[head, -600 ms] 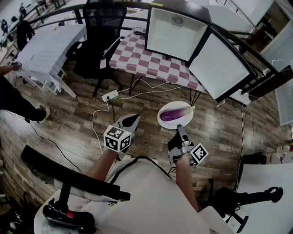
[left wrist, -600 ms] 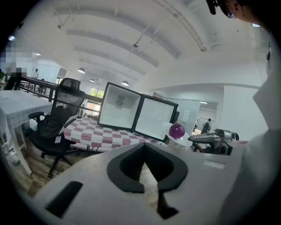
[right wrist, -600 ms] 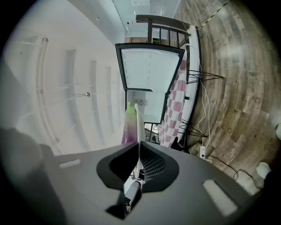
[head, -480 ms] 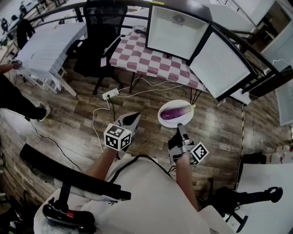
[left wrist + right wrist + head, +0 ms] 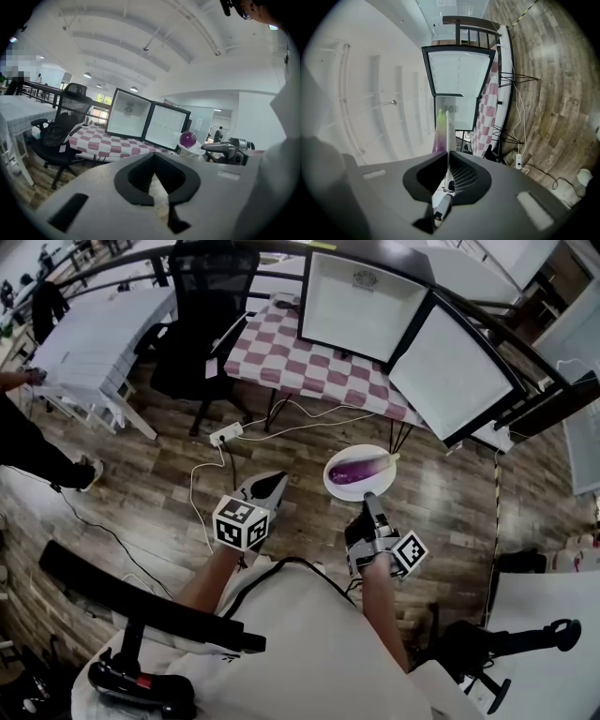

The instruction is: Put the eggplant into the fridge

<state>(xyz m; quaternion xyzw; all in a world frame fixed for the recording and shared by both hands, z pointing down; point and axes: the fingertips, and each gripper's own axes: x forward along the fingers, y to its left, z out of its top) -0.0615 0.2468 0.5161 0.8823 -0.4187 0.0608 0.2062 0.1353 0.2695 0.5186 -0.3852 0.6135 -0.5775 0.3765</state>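
A purple eggplant lies on a white plate held level over the wooden floor. My right gripper is shut on the plate's near rim; in the right gripper view the plate shows edge-on between the jaws, with the eggplant beside it. The small fridge stands on a checkered table, its door swung wide to the right. My left gripper hangs to the plate's left, shut and holding nothing. From the left gripper view, the eggplant appears right of the fridge.
A black office chair stands left of the checkered table. A power strip and white cables lie on the floor before it. A white slatted table and a person's leg are at the far left.
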